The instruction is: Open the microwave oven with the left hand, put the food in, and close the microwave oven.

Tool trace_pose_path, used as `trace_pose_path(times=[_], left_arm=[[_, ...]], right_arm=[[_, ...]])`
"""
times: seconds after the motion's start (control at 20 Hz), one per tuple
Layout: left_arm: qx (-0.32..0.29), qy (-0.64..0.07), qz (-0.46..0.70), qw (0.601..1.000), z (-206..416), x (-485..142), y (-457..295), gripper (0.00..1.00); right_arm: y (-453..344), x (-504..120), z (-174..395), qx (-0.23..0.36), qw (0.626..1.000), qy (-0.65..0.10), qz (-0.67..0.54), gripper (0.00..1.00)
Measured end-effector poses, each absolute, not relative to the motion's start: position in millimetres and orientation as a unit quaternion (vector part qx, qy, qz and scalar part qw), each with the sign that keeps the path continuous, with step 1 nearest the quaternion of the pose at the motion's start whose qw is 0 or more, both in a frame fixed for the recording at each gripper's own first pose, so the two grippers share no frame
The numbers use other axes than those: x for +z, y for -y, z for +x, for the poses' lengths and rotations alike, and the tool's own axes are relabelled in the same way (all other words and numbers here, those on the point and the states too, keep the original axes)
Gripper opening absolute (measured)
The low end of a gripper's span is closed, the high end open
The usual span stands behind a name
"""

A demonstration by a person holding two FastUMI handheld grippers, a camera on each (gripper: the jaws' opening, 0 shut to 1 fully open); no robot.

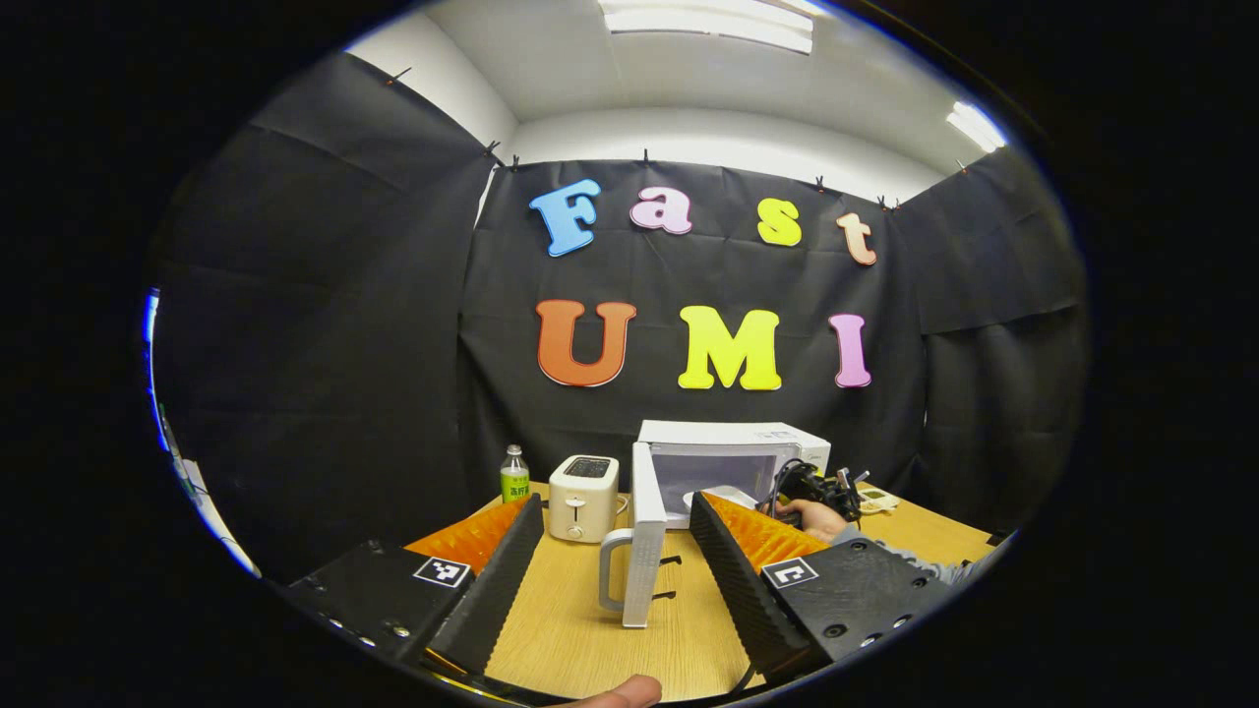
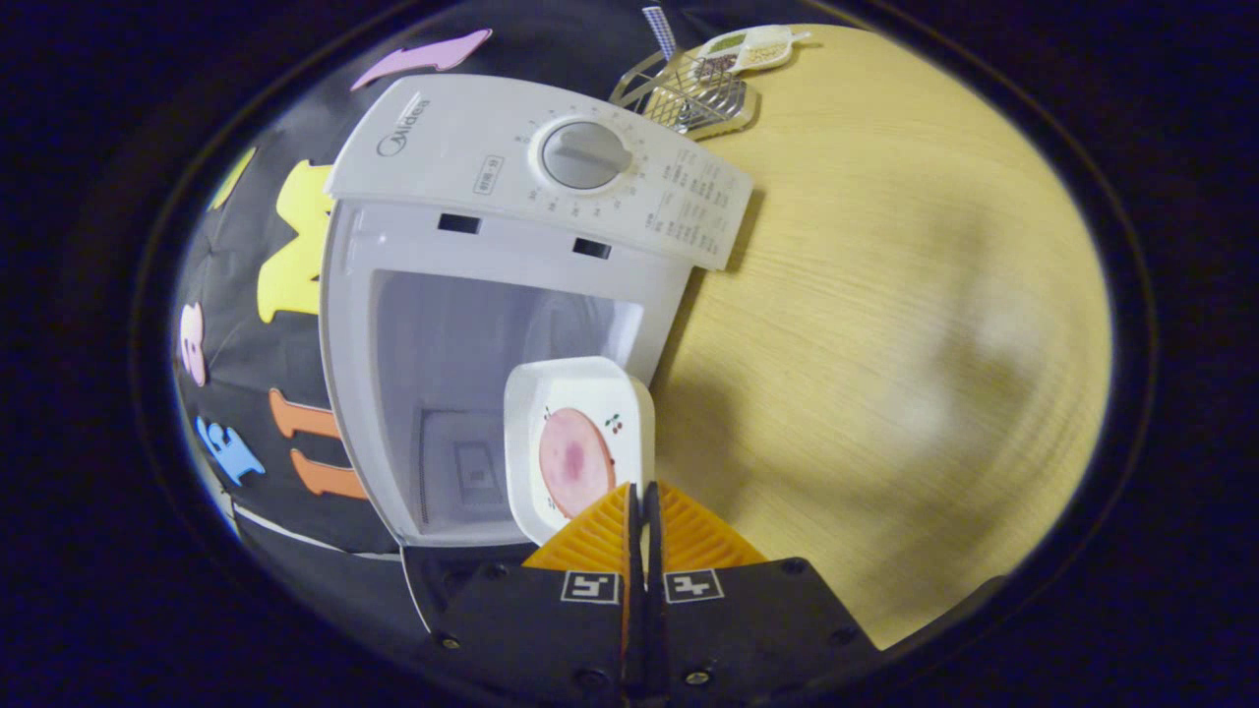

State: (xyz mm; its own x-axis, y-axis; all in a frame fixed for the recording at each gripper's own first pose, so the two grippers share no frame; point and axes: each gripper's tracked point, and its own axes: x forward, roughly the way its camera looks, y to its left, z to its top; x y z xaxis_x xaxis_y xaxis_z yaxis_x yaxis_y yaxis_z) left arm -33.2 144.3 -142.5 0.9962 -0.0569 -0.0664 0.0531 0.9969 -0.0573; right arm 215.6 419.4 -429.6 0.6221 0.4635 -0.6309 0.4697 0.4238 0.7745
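Holding dish [image 2: 580,442] rim in my right gripper [image 2: 641,511], jaws pinched, sliding into microwave [image 2: 492,295]; left gripper [image 1: 615,551] jaws wide, door [image 1: 644,531] swung clear.

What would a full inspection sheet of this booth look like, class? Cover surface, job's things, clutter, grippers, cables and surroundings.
Surface: wooden table, bare between the fingers.
Job's things: microwave with its door swung open; white dish carrying a pink slice of food, at the cavity mouth.
Clutter: toaster, green-labelled bottle, wire rack, small packet.
Grippers: left gripper open, holding nothing; right gripper shut on the dish rim.
Cables: dark cable near the far hand.
Surroundings: black cloth walls, ceiling lights.
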Motion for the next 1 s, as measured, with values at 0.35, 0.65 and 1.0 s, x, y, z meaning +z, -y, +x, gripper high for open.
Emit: trace_pose_path(times=[0.35,0.65,1.0], left_arm=[[-0.024,-0.05,-0.023,0.998,-20,-160,-147,0.92],[-0.002,-0.049,-0.005,0.999,-11,-170,-165,0.92],[0.018,-0.069,-0.023,0.997,-3,-190,-181,0.92]], right_arm=[[-454,-427,273,-0.003,0.719,-0.36,0.594,0.04],[-451,-447,307,-0.026,0.771,-0.31,0.555,0.04],[-453,-450,323,-0.026,0.824,-0.258,0.504,0.06]])
